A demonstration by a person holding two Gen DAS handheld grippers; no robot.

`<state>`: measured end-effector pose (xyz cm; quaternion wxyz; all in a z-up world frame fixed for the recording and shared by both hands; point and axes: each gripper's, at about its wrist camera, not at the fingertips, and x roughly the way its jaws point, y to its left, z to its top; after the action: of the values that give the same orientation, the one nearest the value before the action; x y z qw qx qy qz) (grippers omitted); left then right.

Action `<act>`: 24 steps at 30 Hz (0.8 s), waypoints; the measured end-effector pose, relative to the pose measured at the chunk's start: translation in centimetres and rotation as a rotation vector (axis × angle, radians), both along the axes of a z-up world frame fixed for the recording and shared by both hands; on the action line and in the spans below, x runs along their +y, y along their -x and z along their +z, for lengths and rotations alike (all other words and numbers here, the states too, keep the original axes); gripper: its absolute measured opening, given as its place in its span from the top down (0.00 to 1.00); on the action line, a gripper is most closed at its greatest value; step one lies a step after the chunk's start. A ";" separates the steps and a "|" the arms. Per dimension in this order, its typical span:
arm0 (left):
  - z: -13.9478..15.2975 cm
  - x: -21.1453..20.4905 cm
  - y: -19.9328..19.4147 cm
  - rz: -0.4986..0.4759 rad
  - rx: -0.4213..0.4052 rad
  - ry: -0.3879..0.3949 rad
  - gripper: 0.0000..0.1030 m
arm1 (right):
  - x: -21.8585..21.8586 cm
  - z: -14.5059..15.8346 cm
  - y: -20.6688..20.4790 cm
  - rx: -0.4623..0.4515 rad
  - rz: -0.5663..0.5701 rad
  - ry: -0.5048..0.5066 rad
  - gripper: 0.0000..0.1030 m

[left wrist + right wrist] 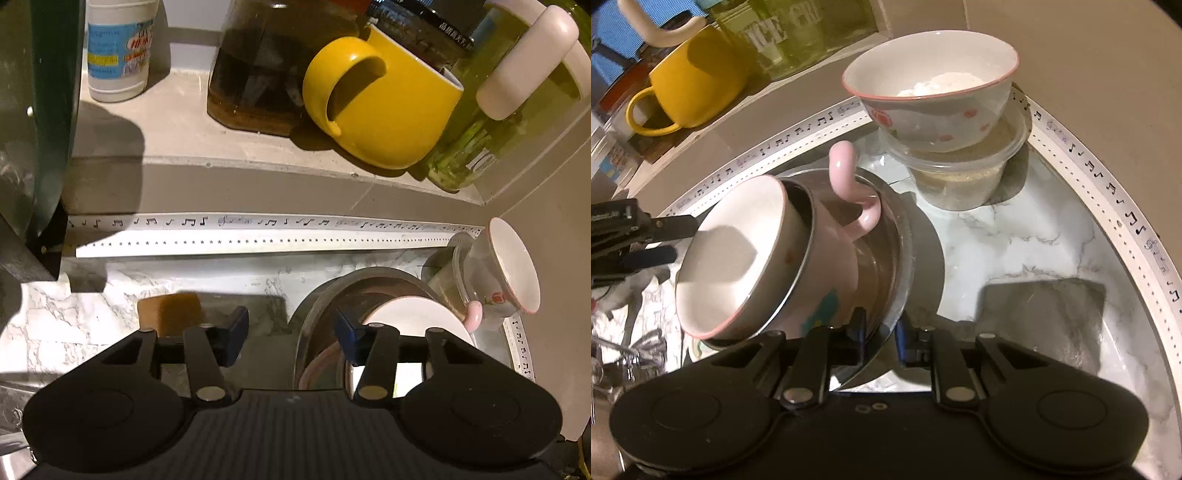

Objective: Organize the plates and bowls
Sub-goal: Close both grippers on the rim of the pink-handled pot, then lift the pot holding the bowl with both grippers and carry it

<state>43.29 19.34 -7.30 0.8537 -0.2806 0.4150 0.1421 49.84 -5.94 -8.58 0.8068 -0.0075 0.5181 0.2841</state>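
The steel bowl (886,236) sits near the back of the marble worktop (1034,236), close to the music-note strip along its rear edge, and both tools meet it from opposite sides. The right hand-held gripper (881,339) is nearer: its jaws stand drawn together on the bowl's near rim, one pad inside and one outside, so I judge the rim clamped. The left hand-held gripper (291,332) straddles the far rim with its jaws half apart, not visibly pressing. The bowl is round, with no long axis to favour, so any lift turns on that rim pinch. Inside it a pink mug (827,266) lies tipped on its side, handle up, nested with a white bowl with a pink rim (735,254). In the worktop's back right corner another pink-rimmed bowl (934,103) sits on a clear plastic tub (960,173).
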 end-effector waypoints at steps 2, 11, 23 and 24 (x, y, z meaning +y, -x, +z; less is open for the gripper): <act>-0.2 -0.1 -0.1 -0.007 0.000 0.002 0.52 | -0.3 0.0 0.1 -0.009 0.015 0.006 0.84; -2.3 -0.8 -1.9 -0.050 0.050 0.057 0.71 | -1.1 0.3 -0.1 -0.015 0.041 0.010 0.83; -2.7 -1.6 -2.4 -0.061 0.029 0.076 0.86 | -1.1 0.3 0.0 -0.005 0.003 0.011 0.84; -2.7 -1.7 -2.4 -0.064 0.032 0.073 0.86 | -1.0 0.4 0.1 -0.010 0.001 0.019 0.84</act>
<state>45.69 17.67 -9.97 0.8402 -0.2961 0.4422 0.1040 49.76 -6.93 -8.22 0.8090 -0.0165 0.5167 0.2796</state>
